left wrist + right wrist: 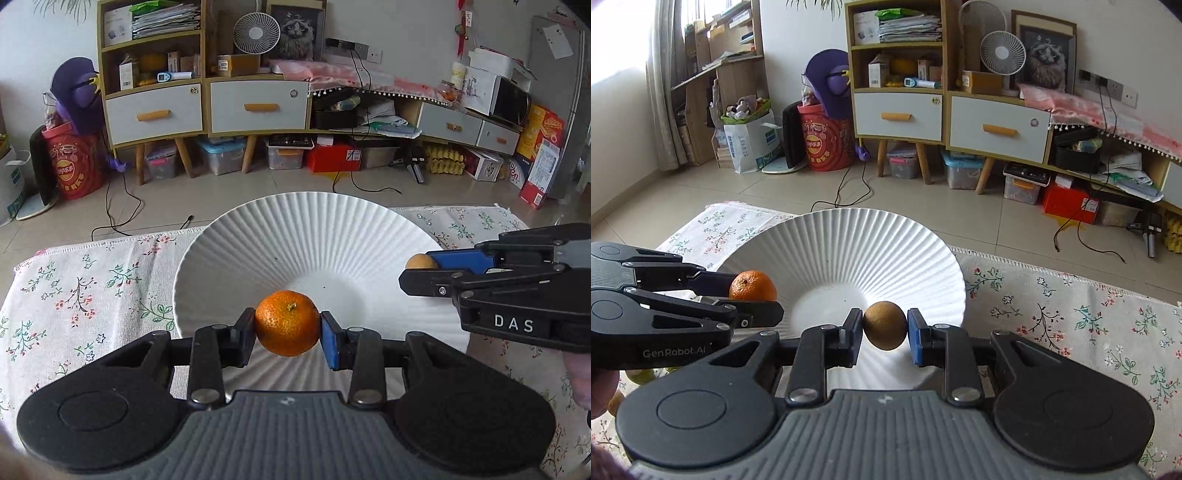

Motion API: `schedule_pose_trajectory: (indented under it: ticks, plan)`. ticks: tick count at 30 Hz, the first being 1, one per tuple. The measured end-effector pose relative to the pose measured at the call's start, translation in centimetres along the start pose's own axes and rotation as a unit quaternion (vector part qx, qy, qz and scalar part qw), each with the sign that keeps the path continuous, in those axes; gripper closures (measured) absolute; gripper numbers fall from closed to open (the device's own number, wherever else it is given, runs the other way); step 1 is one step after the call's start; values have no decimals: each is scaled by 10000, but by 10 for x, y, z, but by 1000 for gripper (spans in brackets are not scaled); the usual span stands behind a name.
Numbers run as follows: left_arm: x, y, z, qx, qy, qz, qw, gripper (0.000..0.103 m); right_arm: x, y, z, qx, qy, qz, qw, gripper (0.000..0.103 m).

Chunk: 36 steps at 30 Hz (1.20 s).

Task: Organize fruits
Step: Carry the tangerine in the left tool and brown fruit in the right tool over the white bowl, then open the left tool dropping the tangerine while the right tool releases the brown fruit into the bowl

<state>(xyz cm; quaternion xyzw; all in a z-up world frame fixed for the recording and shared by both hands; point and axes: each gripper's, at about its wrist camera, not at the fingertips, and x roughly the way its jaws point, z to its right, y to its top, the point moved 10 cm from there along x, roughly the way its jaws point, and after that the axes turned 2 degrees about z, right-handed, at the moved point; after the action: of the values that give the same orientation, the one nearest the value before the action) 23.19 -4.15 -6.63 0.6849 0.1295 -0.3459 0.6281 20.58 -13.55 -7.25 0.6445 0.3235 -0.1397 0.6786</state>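
Plate [303,229] bare; nothing deposited yet. Left gripper [287,325] clamps the mandarin [287,323] over its 6 o'clock rim; right gripper [885,326] clamps the brown fruit [885,325] near 4 o'clock. Both placements outstanding

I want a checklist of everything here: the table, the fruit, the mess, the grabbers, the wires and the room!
Surface: floral tablecloth covers the table.
Job's things: orange, brown fruit, both held over the white ribbed plate; plate holds no fruit.
Clutter: greenish bits at the right view's lower left, unclear.
Grippers: left gripper shut on orange; right gripper shut on brown fruit.
Cables: black cable on floor.
Surroundings: shelf cabinet, fan, red bucket.
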Motion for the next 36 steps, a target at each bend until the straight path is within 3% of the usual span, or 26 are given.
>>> schedule_pose_trajectory:
  ticks: [16,24,29,36]
  plan:
    - [8,6,4,317,46,-60,9995,74,1,5,-5,-470,-101,-128,9988,78]
    - [-6,9,6,313,115,85,9994,50,-18,11,-2,-406,-155,36,9990,52]
    - [-23,11,9,295,158,145,9993,28,-33,13,4,-152,-230,157,9995,25]
    - [-48,9,13,256,162,156,9994,13,-54,7,11,123,-303,177,9993,11]
